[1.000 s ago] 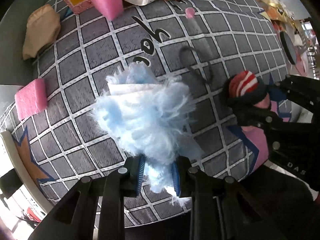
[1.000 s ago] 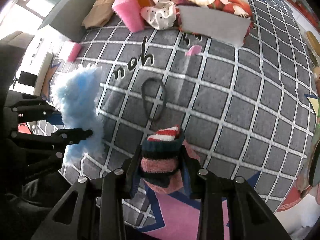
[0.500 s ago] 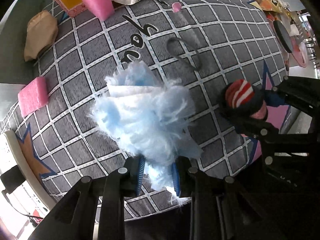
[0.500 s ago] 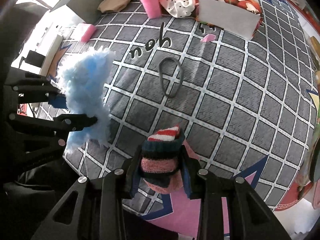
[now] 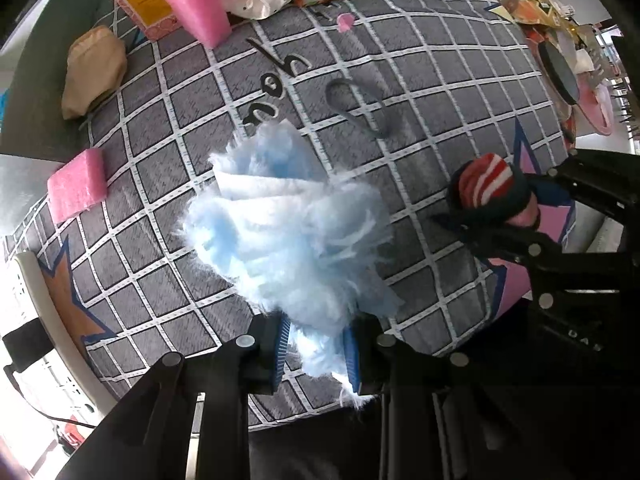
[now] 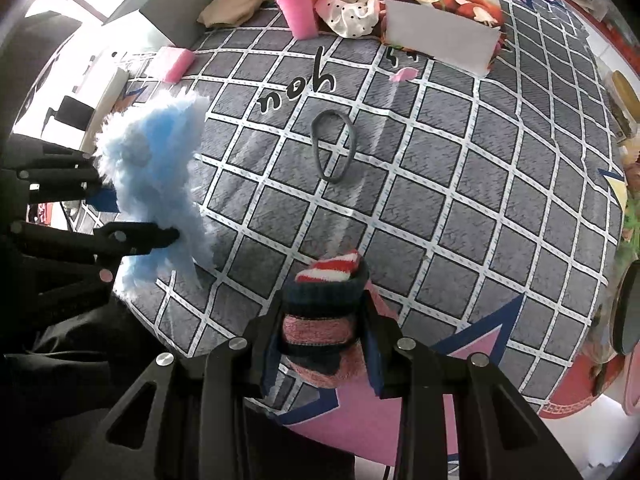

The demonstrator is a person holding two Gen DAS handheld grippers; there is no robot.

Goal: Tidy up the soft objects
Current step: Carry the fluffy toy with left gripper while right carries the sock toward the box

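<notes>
Both hands had lifted, the left gripper (image 5: 316,346) pinching the fluffy blue cloth (image 5: 288,232) and the right gripper (image 6: 322,340) clamping the striped sock (image 6: 326,304) above the checked mat (image 6: 460,200), so steady, firm grips suited carrying them.

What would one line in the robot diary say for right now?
left gripper: shut on fluffy blue cloth | right gripper: shut on striped sock | both held above checkered mat | grey hair tie: on mat
</notes>
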